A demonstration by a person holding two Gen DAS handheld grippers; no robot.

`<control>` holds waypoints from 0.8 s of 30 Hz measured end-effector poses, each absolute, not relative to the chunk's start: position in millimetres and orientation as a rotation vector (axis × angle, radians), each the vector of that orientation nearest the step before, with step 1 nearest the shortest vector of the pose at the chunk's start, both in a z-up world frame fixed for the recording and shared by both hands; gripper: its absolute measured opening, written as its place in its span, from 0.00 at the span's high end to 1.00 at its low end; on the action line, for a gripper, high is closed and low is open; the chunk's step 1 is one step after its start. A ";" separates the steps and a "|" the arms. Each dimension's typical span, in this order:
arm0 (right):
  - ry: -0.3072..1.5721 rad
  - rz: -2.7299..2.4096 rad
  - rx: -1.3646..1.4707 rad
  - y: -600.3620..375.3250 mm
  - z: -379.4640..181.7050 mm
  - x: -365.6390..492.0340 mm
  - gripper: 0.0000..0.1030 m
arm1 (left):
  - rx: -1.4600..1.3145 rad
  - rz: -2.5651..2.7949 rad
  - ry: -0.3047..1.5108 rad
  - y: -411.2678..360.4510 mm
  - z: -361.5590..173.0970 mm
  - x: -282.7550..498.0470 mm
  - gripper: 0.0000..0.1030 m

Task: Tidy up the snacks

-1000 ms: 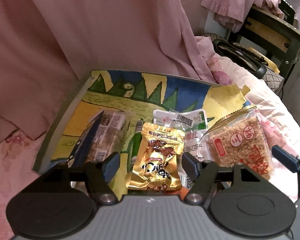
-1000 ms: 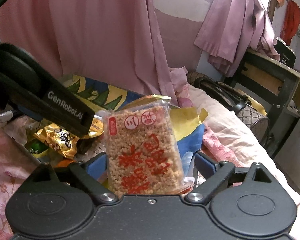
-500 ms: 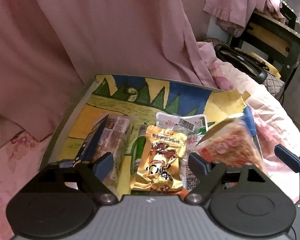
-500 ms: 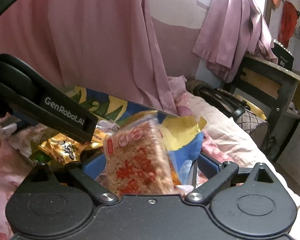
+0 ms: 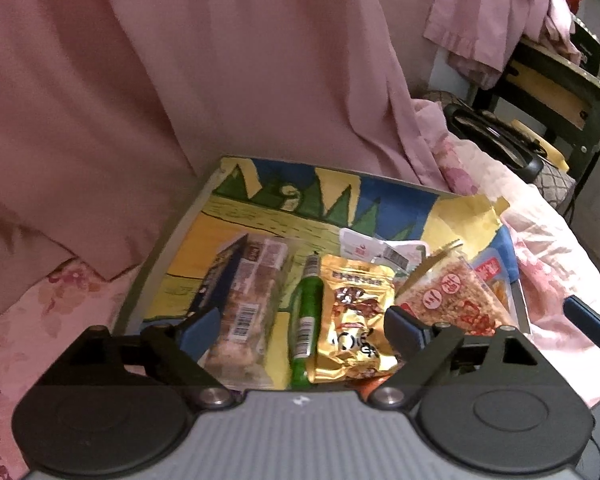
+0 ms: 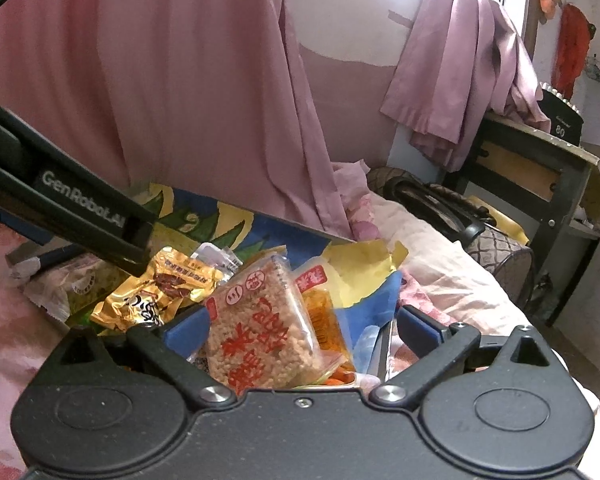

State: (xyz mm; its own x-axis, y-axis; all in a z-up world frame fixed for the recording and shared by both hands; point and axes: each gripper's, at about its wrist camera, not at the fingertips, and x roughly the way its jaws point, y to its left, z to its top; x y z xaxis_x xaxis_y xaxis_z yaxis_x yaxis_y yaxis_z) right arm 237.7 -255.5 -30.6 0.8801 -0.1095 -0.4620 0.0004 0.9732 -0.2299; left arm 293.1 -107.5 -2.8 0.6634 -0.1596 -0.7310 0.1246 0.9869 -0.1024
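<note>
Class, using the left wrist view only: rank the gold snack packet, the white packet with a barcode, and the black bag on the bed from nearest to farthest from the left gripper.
1. Gold snack packet: lying between the open jaws of the left gripper, right of centre.
2. White packet with a barcode: just beyond the gold one, mid-tray.
3. Black bag: far right, on the bed beyond the tray.

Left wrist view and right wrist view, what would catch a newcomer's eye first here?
Probably the gold foil snack pouch, lying mid-tray between a green tube and the rice-cracker pack with red characters. That pack leans between the right gripper's wide-open jaws. Beneath everything, the tray's bright cartoon landscape stands out against the pink curtain behind.
</note>
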 end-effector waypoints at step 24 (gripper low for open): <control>0.365 -0.119 -0.152 -264.3 16.0 184.4 0.01 | -0.020 -0.115 0.730 -75.0 32.9 240.4 0.02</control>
